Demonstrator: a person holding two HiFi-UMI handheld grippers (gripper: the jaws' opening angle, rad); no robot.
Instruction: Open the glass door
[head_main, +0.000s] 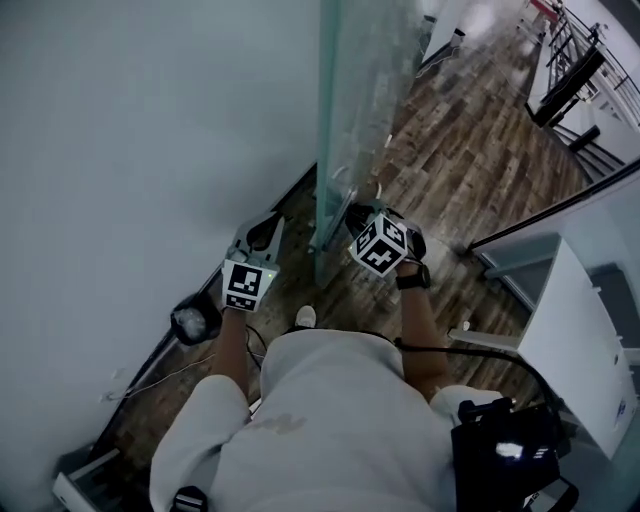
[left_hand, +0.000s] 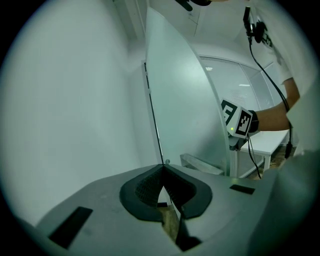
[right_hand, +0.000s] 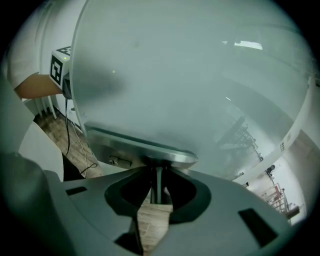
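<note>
The frosted glass door (head_main: 360, 100) stands edge-on ahead of me, with a steel fitting (right_hand: 145, 150) along its lower part. My right gripper (head_main: 356, 216) is on the door's right side, tilted down. Its jaws (right_hand: 156, 172) sit almost together, closed on a thin upright metal bar (right_hand: 158, 184) just under that fitting. My left gripper (head_main: 262, 230) hangs on the door's left side, between door and wall, touching nothing. Its pads (left_hand: 150, 186) meet at the tips, shut and empty, pointing at the door's edge (left_hand: 152, 115). The right gripper's marker cube (left_hand: 237, 122) shows beyond the glass.
A white wall (head_main: 120, 150) runs close on the left, with a dark skirting and cables (head_main: 150, 380) along the wooden floor (head_main: 470, 160). A black round object (head_main: 190, 322) lies by the wall. A white desk (head_main: 570, 340) stands to the right, with black gear (head_main: 500, 450) at my hip.
</note>
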